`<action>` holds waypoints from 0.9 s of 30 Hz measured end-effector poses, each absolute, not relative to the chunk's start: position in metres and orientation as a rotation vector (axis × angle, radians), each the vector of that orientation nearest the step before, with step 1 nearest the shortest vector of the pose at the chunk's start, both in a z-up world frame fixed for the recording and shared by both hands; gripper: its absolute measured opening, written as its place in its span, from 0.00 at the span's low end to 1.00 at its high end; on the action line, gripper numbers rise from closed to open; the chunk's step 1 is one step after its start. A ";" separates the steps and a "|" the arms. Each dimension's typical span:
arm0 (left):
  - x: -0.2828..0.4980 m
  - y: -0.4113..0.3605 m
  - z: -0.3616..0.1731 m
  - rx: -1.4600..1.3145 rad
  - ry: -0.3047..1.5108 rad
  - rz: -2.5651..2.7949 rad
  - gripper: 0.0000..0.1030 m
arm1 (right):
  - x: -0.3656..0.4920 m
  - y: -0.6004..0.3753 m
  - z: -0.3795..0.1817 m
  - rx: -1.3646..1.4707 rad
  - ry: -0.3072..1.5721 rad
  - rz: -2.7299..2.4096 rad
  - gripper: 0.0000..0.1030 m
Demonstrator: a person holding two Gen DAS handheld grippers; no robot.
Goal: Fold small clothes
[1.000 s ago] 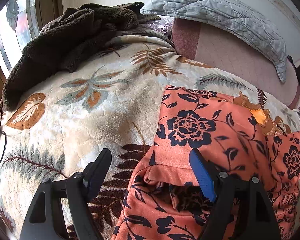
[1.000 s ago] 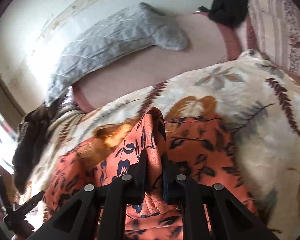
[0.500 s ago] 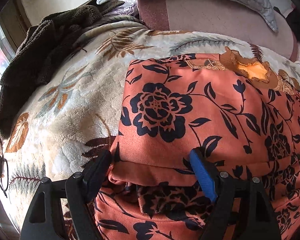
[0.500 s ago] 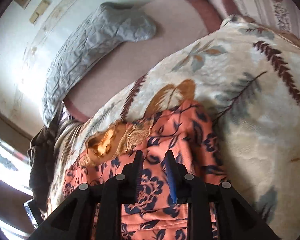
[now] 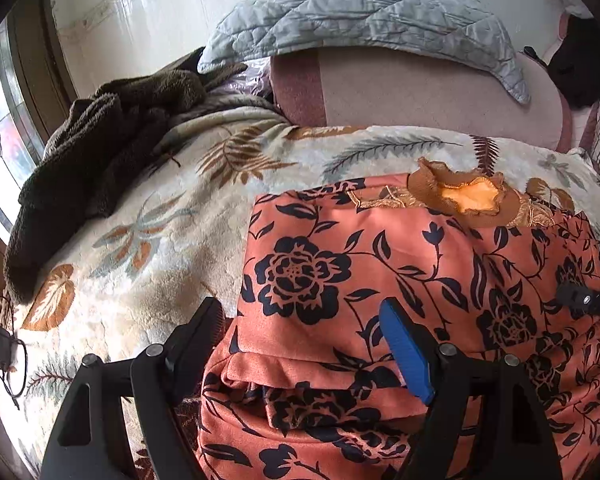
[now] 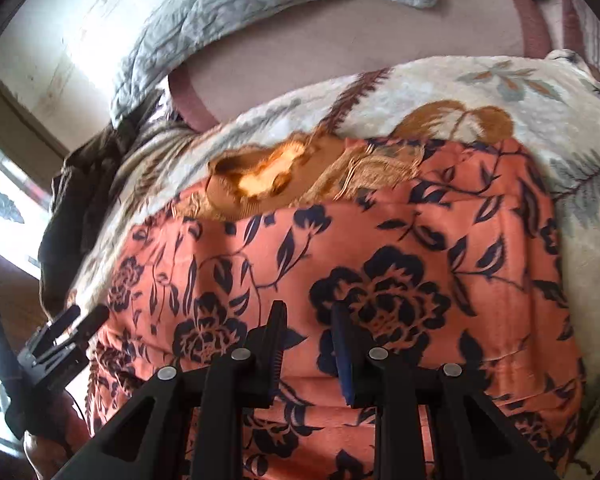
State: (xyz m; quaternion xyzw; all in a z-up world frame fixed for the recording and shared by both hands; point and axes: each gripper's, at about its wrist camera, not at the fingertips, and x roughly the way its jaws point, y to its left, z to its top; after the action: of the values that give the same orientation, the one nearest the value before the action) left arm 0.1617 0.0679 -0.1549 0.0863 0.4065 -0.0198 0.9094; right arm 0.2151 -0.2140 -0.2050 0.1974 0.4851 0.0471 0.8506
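Observation:
An orange dress with black flowers [image 5: 380, 248] lies folded on the leaf-patterned blanket [image 5: 148, 240], its tan embroidered neckline [image 5: 468, 196] at the far edge. My left gripper [image 5: 300, 312] stands wide open over the near-left folded edge; the cloth lies under and between its fingers without being pinched. In the right wrist view the same dress [image 6: 420, 240] fills the middle, neckline [image 6: 260, 180] beyond it. My right gripper [image 6: 309, 312] hovers low over the cloth with a narrow gap between its jaws and nothing in it. The left gripper's tool [image 6: 60, 340] shows at that view's left edge.
A brown fleece throw [image 5: 100, 140] is heaped at the far left by a window. A grey quilted pillow [image 5: 360, 12] rests on a pink bolster [image 5: 420, 92] against the wall. A small charger with its cable [image 5: 0, 352] lies at the blanket's left edge. A dark item [image 5: 580, 64] sits far right.
The right gripper let go of the raised fold it pinched and sank; the cloth now lies flat. The left gripper slid farther over the dress, still open.

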 end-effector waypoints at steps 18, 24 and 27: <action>0.159 0.065 -0.152 0.188 0.813 -0.034 0.79 | 0.210 -0.163 -0.211 0.236 1.048 0.209 0.25; 0.157 0.068 -0.145 0.176 0.782 -0.030 0.79 | 0.207 -0.201 -0.192 0.332 0.924 0.067 0.25; 0.156 0.069 -0.142 0.167 0.773 -0.027 0.79 | 0.206 -0.230 -0.190 0.398 0.882 -0.043 0.25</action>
State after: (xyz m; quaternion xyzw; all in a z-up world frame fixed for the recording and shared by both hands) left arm 0.1562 0.0691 -0.1424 0.0816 0.3767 -0.0133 0.9226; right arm 0.2063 -0.2302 -0.1902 0.1912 0.4241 -0.0206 0.8850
